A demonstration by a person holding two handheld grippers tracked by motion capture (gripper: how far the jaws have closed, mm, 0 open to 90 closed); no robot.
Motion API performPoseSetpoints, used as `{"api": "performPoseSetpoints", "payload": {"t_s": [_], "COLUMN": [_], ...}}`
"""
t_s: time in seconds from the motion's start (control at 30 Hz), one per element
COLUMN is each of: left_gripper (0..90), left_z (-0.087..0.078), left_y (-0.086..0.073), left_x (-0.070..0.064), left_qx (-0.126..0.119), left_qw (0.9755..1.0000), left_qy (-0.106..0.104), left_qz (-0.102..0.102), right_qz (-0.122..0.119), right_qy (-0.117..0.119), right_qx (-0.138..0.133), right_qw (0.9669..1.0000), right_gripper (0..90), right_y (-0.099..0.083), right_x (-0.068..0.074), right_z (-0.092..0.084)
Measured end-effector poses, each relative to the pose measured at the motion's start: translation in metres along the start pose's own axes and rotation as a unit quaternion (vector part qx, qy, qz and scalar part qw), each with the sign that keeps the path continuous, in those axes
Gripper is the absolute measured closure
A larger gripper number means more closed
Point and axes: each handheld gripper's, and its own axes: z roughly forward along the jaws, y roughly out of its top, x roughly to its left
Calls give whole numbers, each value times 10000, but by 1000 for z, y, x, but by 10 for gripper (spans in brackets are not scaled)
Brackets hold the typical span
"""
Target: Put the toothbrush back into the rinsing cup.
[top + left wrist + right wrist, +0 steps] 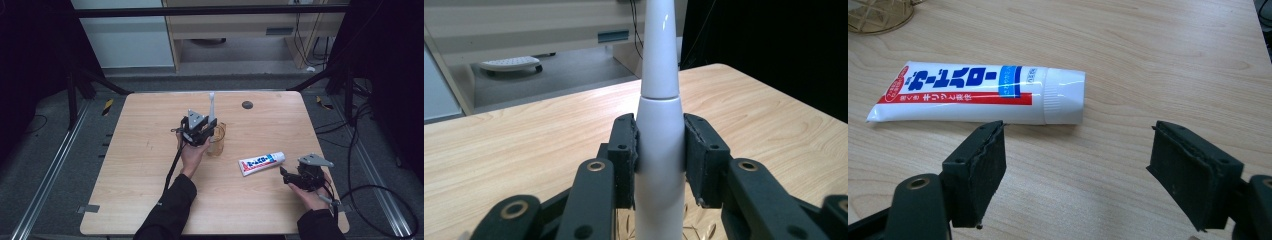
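While the left gripper (659,155) pinches a white electric toothbrush (659,125) upright over the amber glass cup (217,138) at table centre, the right gripper (1078,170) sits spread at 4 o'clock, toothpaste tube (978,92) just beyond it. Black disc (247,105) at 12 o'clock. Wooden table (150,165), grey carpet, dark curtains (30,60) around.

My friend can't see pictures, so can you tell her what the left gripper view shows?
Two black gripper jaws of the left gripper clamp a smooth white plastic electric-toothbrush handle standing upright between them. Just below, the rim of a clear amber patterned glass cup peeks out. Behind lies a light wooden table.
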Motion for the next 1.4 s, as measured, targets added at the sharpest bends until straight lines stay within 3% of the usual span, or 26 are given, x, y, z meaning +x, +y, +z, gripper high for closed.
{"api": "performPoseSetpoints", "payload": {"t_s": [0.87, 1.07, 1.13, 1.23, 1.33, 1.4], "left_gripper": [664, 654, 649, 658, 656, 659], "left_z": [-9, -13, -12, -18, -24, -26], "left_y": [-8, -9, -10, -6, -9, -10], "left_x": [3, 7, 6, 4, 8, 10], "left_qx": [90, 130, 210, 273, 234, 215], "left_qw": [9999, 9999, 9997, 9995, 9996, 9997], "left_qy": [-39, -49, -111, -18, -25, -85], "left_qz": [79, 73, -18, 168, 122, -15], "right_qz": [-8, -7, 7, 140, 165, 97], "right_qy": [-21, -33, -20, 89, 87, 71], "right_qx": [-14, -10, -20, -32, -94, -95], "right_qw": [10000, 10000, 10000, 9999, 9998, 9999], "right_gripper": [220, 219, 221, 218, 219, 219], "right_y": [1, 1, 1, 1, 2, 1], "right_x": [1, 0, 0, -1, 0, 0], "right_z": [-1, -1, -1, 1, -4, -4]}}
